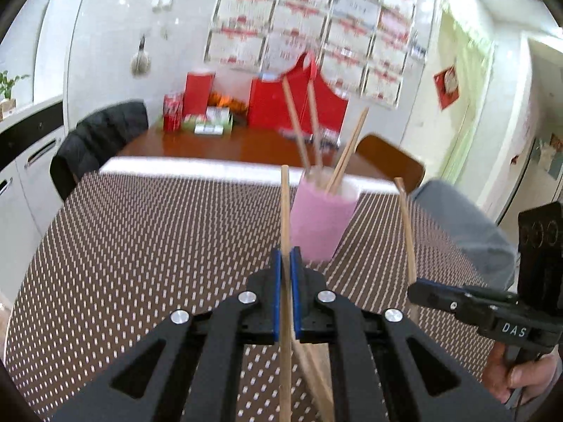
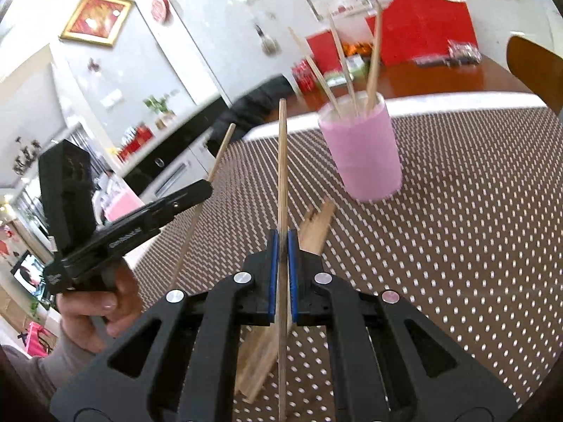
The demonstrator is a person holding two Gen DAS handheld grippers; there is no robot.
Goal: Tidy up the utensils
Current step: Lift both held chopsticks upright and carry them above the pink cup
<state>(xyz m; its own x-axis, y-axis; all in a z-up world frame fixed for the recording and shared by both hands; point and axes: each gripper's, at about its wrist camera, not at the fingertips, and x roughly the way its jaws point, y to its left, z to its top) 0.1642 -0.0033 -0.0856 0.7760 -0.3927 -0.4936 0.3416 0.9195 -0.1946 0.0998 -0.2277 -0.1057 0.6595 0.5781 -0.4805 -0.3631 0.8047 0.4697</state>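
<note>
My left gripper (image 1: 286, 256) is shut on one wooden chopstick (image 1: 285, 211) that stands almost upright, its tip in front of the pink cup (image 1: 322, 221). Three chopsticks lean in that cup. My right gripper (image 2: 281, 242) is shut on another chopstick (image 2: 282, 161), also upright, left of the pink cup (image 2: 362, 154). Each view shows the other gripper off to the side: the right gripper (image 1: 418, 290) with its chopstick (image 1: 406, 232), the left gripper (image 2: 206, 188) with its chopstick (image 2: 207, 190). Loose chopsticks (image 2: 318, 227) lie on the cloth beneath the grippers.
A brown dotted tablecloth (image 1: 140, 246) covers the table. Behind it stands a wooden table (image 1: 228, 144) with red boxes (image 1: 198, 88), and chairs (image 1: 102, 133) at both sides. A hand (image 2: 91, 309) holds the left gripper's handle. White cabinets line the left wall.
</note>
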